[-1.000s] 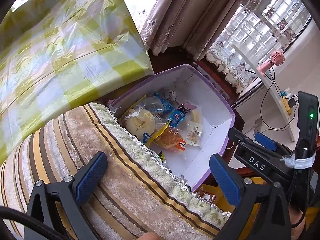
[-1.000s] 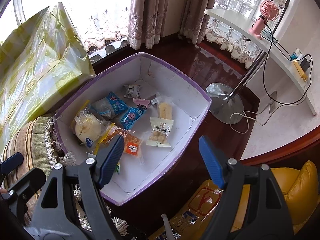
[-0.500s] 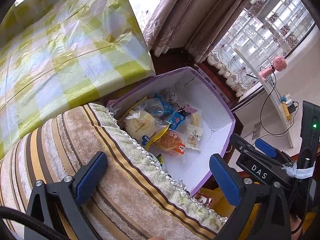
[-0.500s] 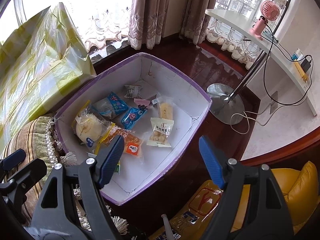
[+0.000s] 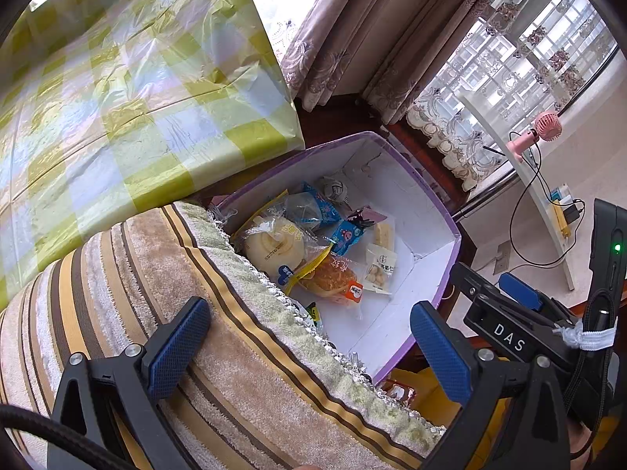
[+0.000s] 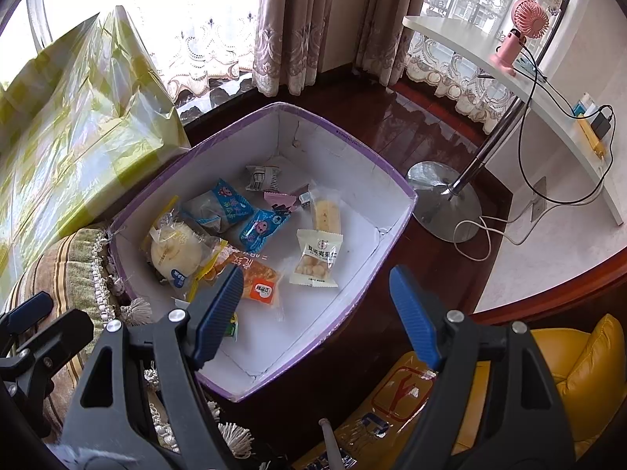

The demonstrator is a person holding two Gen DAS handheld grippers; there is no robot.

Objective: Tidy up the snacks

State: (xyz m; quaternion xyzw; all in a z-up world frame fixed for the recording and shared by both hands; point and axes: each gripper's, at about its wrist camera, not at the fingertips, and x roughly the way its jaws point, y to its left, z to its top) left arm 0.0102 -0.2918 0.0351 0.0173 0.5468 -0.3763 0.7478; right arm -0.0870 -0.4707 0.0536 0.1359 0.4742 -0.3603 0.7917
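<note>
Hovering unchanged over the last second, both the left hand-held gripper (image 5: 309,348) and right hand-held gripper (image 6: 313,313) stand open and empty, snacks (image 6: 317,258) lying in the purple-rimmed box (image 6: 345,137) just ahead, none yet grasped.

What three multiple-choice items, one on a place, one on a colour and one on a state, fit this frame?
1. The white nut packet lies: A in the box, B on the cushion, C on the floor.
2. The box rim is: A green, B purple, C red.
3. The right gripper is: A shut on a packet, B open and empty, C out of view.

A: the packet rests on the box's white bottom.
B: a purple edge runs round the box.
B: its blue fingers stand apart with nothing between.
</note>
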